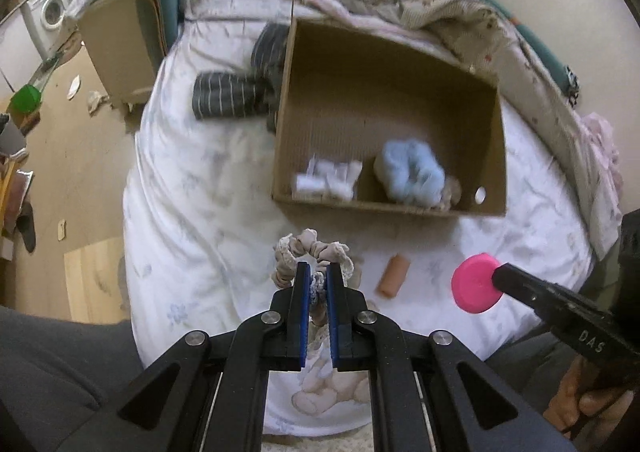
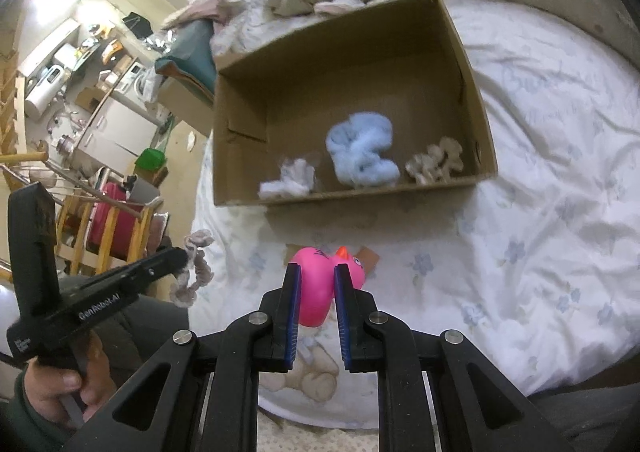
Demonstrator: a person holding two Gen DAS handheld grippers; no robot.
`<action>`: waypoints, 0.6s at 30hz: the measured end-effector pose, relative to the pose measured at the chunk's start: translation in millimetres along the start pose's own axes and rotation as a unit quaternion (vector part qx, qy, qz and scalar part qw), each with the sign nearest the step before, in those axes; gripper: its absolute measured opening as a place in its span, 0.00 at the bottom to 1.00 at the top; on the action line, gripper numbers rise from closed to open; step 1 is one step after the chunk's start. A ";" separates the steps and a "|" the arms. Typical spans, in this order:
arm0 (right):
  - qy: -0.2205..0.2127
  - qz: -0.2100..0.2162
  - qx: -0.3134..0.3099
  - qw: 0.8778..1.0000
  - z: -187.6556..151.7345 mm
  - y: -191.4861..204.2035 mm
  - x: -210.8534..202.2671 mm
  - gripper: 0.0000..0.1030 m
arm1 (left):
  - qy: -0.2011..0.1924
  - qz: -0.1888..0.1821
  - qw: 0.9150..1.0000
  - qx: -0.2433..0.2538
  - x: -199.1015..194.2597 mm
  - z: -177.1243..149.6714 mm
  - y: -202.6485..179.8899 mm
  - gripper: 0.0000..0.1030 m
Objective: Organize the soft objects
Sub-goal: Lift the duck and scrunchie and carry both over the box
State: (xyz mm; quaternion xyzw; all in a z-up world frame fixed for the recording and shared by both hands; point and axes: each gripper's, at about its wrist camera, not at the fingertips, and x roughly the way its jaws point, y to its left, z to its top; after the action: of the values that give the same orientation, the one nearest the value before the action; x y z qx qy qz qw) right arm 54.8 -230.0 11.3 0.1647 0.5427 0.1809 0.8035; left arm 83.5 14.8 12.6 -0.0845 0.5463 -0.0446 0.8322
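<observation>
Our left gripper [image 1: 318, 279] is squeezed tight on a beige lacy scrunchie [image 1: 312, 252], low in the middle of the left view. Our right gripper [image 2: 317, 280] pinches a pink rubber duck [image 2: 320, 288]. Both hang above the white bed [image 2: 540, 212], just below the cardboard box [image 2: 476, 100] in the frame.

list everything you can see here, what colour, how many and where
cardboard box: 1, brown, open on the bed
fluffy item: 1, light blue, in the box
white item: 1, in the box, left
beige scrunchie: 1, in the box, right
small roll: 1, tan, on the sheet
striped cloth: dark, left of the box
lace scrunchie: 1, beige, in the left tongs
rubber duck: 1, pink, in the right tongs
</observation>
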 end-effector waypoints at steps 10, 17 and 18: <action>-0.042 0.006 -0.015 0.999 44.1 10.2 -27.9 0.17 | -0.032 0.000 0.999 0.009 -11.5 43.5 -7.2 0.07; -0.063 -0.002 -0.020 0.998 78.6 4.9 -32.2 0.17 | -0.041 0.004 0.999 0.023 -0.8 65.6 -16.6 0.07; -0.066 -0.002 -0.017 0.998 80.4 2.5 -32.0 0.17 | -0.041 0.003 0.999 0.027 2.9 68.3 -18.0 0.07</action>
State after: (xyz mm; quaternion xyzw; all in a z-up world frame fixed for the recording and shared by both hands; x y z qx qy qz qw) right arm 118.4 -248.3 67.1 0.1613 0.4859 0.1778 0.8404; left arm 147.6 2.9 40.0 -0.0625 0.5110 -0.0531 0.8557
